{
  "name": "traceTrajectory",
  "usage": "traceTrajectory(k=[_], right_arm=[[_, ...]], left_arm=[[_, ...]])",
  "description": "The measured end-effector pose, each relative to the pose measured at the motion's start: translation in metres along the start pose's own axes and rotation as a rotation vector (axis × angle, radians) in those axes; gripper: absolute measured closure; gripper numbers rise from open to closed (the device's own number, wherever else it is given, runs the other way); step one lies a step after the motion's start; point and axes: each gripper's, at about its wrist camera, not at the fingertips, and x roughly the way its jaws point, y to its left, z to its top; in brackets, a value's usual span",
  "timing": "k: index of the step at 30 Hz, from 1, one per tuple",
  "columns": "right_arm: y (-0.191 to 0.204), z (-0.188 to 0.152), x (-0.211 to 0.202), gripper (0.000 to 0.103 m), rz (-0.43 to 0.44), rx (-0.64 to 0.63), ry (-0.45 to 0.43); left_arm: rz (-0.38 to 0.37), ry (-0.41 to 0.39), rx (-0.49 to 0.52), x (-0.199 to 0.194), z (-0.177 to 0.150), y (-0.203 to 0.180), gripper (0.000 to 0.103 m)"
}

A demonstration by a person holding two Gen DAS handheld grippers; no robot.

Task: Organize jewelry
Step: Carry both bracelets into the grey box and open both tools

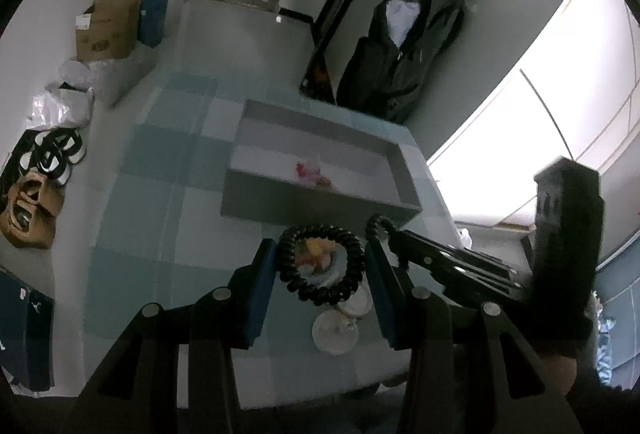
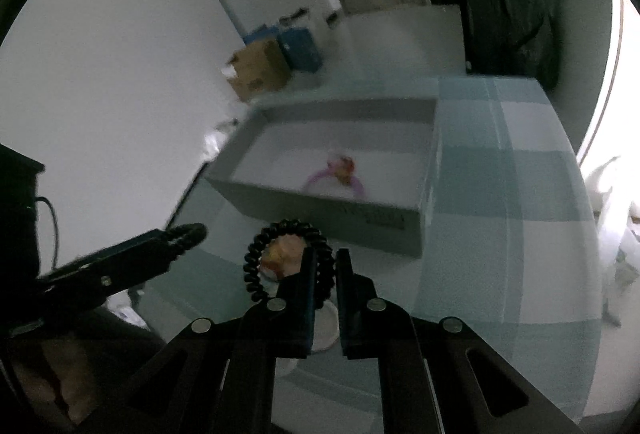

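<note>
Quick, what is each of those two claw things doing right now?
Left gripper: open, fingers either side of the black spiral hair tie, not holding it.
Right gripper: closed on the black spiral hair tie's rim, holding it up in front of the grey box.

Tablecloth: checked cloth in pale teal and off-white squares (image 1: pixel 160 170).
Box on the cloth: grey cardboard walls, white floor inside (image 2: pixel 320 208).
Ring inside the box: pink band with a red and yellow ornament (image 2: pixel 340 174).
Coil in front of the box: black spiral hair tie (image 1: pixel 320 262).
Discs in front of the box, under the coil: white (image 1: pixel 334 332).
Carton beyond the box: plain brown cardboard (image 1: pixel 106 30).
</note>
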Motion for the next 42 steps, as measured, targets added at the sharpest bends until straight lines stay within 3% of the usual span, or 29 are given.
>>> traceTrajectory(k=[4,12,25,42], right_arm=[[0.003,0.001,-0.017,0.095,0.033,0.02,-0.073],[-0.02,0.044,-0.02,0.095,0.075,0.097,-0.173],[-0.031,0.072,0.002,0.095,0.09,0.153,-0.147],[-0.044,0.08,0.027,0.095,0.045,0.174,-0.08]], left_arm=[[-0.017,-0.008,-0.005,0.002,0.012,-0.002,0.064],[-0.028,-0.015,0.01,0.013,0.034,-0.004,0.064],[-0.053,0.022,-0.006,0.042,0.068,0.005,0.064],[-0.055,0.076,-0.002,0.082,0.074,0.01,0.064]])
